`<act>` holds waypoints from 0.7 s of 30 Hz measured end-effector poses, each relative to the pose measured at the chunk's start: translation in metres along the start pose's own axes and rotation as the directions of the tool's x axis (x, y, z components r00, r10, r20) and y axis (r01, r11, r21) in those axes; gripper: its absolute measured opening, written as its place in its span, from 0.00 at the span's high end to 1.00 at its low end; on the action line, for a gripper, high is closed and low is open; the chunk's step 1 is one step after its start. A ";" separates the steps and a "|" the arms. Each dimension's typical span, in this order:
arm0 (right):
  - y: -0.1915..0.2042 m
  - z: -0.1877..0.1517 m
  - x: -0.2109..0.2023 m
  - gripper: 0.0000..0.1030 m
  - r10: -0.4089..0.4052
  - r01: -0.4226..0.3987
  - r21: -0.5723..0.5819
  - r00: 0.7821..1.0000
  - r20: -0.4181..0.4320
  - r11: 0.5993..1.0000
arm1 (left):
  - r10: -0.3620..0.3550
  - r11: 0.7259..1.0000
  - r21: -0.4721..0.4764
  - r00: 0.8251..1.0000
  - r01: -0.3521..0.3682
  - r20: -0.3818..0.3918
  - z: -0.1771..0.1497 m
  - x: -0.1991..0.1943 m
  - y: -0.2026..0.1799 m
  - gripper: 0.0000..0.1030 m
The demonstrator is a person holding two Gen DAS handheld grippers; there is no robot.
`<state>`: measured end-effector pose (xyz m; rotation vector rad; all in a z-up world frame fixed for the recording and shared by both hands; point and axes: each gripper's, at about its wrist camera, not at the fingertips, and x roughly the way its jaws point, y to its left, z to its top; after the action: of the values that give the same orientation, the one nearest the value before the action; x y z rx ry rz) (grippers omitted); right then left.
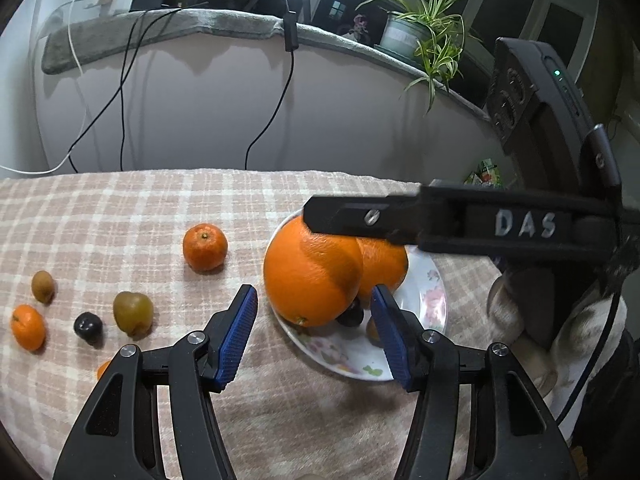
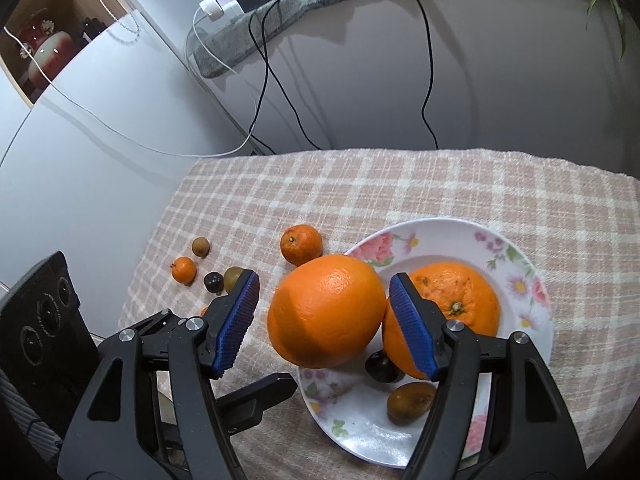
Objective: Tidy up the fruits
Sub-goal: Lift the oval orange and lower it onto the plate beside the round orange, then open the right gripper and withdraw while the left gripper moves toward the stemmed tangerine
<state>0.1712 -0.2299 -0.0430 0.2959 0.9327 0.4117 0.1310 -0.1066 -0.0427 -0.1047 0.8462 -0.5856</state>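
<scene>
A big orange [image 2: 326, 312] sits at the left rim of the flowered plate [image 2: 516, 264], touching a second orange [image 2: 460, 300] in the plate. My right gripper [image 2: 324, 276] is open and straddles the big orange; cloth shows between its left pad and the fruit. From the left wrist, one of its fingers [image 1: 352, 220] crosses the top of the big orange [image 1: 308, 276]. My left gripper [image 1: 314, 290] is open just short of that orange, with nothing gripped. A dark plum [image 2: 382, 366] and a brownish fruit [image 2: 410, 402] also lie in the plate.
Left of the plate [image 1: 432, 300], on the checked cloth [image 1: 140, 220], lie a mandarin [image 1: 205, 247], a green fruit [image 1: 133, 314], a dark plum [image 1: 88, 327], a small mandarin [image 1: 28, 327] and a kiwi-like fruit [image 1: 43, 286]. Cables hang down the wall behind. A potted plant [image 1: 424, 36] stands on the ledge.
</scene>
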 end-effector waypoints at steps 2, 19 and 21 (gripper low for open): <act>0.000 0.000 -0.004 0.31 -0.002 0.002 0.000 1.000 0.012 1.000 | 0.003 1.000 -0.002 1.000 -0.003 0.000 -0.002 -0.002 0.000 0.44; 0.033 -0.020 -0.025 0.21 -0.002 0.015 -0.110 0.993 0.116 0.994 | 0.128 0.991 -0.027 0.991 -0.128 0.022 -0.028 -0.041 0.042 0.42; 0.039 -0.024 -0.024 0.19 -0.004 0.020 -0.129 0.992 0.124 0.991 | 0.156 0.987 -0.033 0.987 -0.155 0.026 -0.033 -0.048 0.051 0.42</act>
<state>0.1305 -0.2052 -0.0234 0.1944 0.7824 0.4367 0.1050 -0.0337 -0.0485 -0.0741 0.8273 -0.4232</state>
